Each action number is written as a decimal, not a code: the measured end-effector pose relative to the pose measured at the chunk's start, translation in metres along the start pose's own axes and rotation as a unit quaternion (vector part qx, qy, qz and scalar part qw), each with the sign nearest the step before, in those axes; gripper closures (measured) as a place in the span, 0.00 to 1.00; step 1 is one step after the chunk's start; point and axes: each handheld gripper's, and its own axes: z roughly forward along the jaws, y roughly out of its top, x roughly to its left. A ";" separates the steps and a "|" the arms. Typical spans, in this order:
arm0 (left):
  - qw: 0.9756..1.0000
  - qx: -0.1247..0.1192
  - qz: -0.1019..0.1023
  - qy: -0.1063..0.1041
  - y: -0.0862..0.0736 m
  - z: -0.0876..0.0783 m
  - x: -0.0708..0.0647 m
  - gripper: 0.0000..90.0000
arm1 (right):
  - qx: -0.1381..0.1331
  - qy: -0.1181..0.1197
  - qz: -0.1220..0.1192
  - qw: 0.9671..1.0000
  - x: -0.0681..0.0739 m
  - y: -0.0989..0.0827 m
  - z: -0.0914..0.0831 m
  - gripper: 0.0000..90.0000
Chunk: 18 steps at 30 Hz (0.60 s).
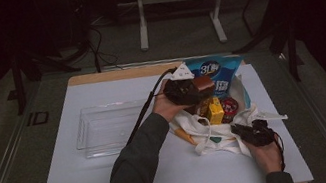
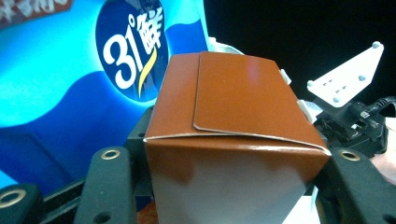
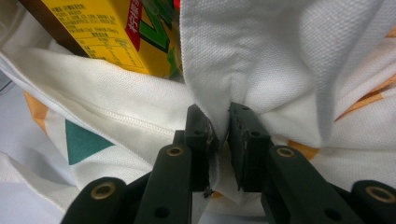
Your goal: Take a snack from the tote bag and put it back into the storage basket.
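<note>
Above bag point(image 1: 219, 135) rim, left gripper point(image 1: 190, 90) clamps brown box point(image 2: 233, 135), clear tray point(image 1: 107, 129) beside

High view looks down on table point(image 1: 116, 181); 2 gripper views close-up; all share bag point(image 1: 209, 136).

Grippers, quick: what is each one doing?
Left gripper: closed on the brown cardboard box.
Right gripper: closed on the white cloth bag.

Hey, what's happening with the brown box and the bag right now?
Left hand-held gripper clamps brown box. Right hand-held gripper pinches white bag. Clear tray unblocked.
</note>
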 end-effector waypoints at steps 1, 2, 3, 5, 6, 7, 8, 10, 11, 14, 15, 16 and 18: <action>1.000 -0.002 -0.001 0.001 0.001 -0.001 0.000 0.48 | 0.000 0.000 0.000 1.000 0.000 0.000 0.000 0.86; 1.000 -0.004 -0.001 0.003 0.002 -0.003 0.000 0.48 | 0.000 0.000 0.001 1.000 0.000 0.000 0.000 0.86; 1.000 -0.006 -0.001 0.003 0.002 -0.004 0.000 0.48 | 0.000 0.001 0.001 1.000 0.000 0.000 0.000 0.86; 1.000 -0.010 -0.002 0.006 0.004 -0.007 0.001 0.48 | -0.001 0.001 0.001 1.000 0.000 0.000 0.000 0.86; 1.000 -0.014 -0.004 0.007 0.005 -0.009 0.000 0.48 | -0.001 0.001 0.001 1.000 0.000 0.000 0.000 0.86; 1.000 -0.019 -0.005 0.008 0.006 -0.011 0.001 0.48 | -0.001 0.001 0.001 1.000 0.000 0.000 0.000 0.86; 1.000 -0.023 -0.005 0.009 0.007 -0.013 0.000 0.48 | -0.001 0.001 0.001 1.000 0.000 0.000 0.000 0.86; 1.000 -0.029 -0.002 0.010 0.010 -0.018 0.000 0.48 | -0.003 0.001 0.000 1.000 0.000 -0.001 0.000 0.86; 0.999 -0.033 -0.001 0.012 0.012 -0.020 0.000 0.48 | -0.003 0.001 0.000 1.000 0.000 -0.001 0.000 0.86; 0.999 -0.046 0.003 0.015 0.017 -0.028 -0.001 0.48 | -0.004 0.001 0.001 1.000 0.000 -0.001 0.000 0.86; 0.999 -0.046 0.003 0.015 0.018 -0.029 -0.001 0.48 | -0.004 0.001 0.001 1.000 0.000 -0.001 0.000 0.86; 0.999 -0.046 0.005 0.017 0.020 -0.031 0.000 0.48 | -0.005 0.001 0.002 1.000 0.000 -0.001 0.000 0.86; 0.999 -0.049 0.005 0.018 0.022 -0.034 0.000 0.48 | -0.005 0.001 0.002 1.000 0.000 -0.001 0.000 0.86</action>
